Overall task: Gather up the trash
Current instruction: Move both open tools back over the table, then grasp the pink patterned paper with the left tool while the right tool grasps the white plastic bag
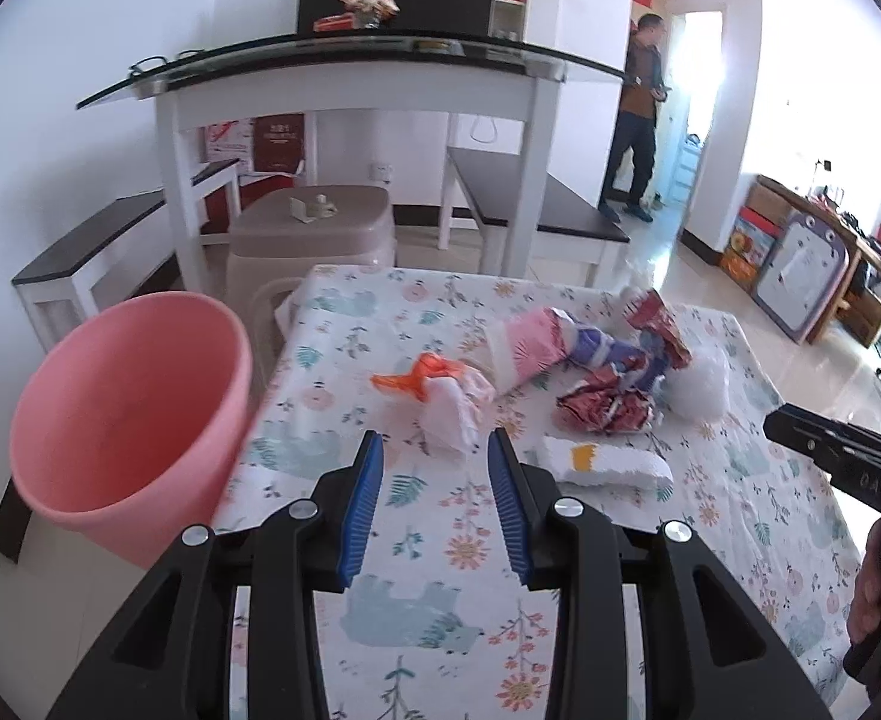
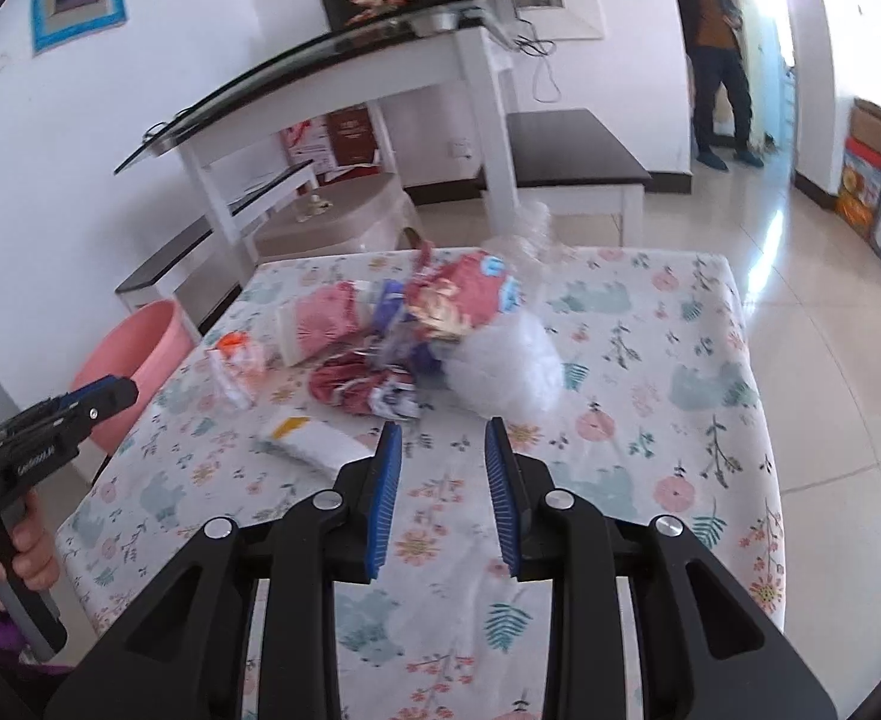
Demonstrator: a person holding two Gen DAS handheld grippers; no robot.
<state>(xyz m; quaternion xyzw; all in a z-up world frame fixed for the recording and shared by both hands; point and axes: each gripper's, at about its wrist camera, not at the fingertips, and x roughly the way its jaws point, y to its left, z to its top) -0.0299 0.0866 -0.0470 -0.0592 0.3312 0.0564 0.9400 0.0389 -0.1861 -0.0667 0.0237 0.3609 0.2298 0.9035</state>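
The left gripper [image 1: 434, 441] is held with its jaws apart and nothing between the blue pads; a white-and-orange crumpled wrapper [image 1: 446, 402] lies on the table [image 1: 440, 540] just beyond its fingertips. To its left, off the table's edge, the pink bin [image 1: 122, 420] is seen. The right gripper [image 2: 443, 432] is likewise parted and empty, with a clear plastic wad [image 2: 500, 372] and a red crumpled wrapper [image 2: 356, 387] just ahead of it. A flat white packet with a yellow patch [image 2: 308, 441] is found beside its left finger. A pink-and-purple bag [image 1: 548, 348] sits farther back. Writing on the gripper bodies is too blurred to be read.
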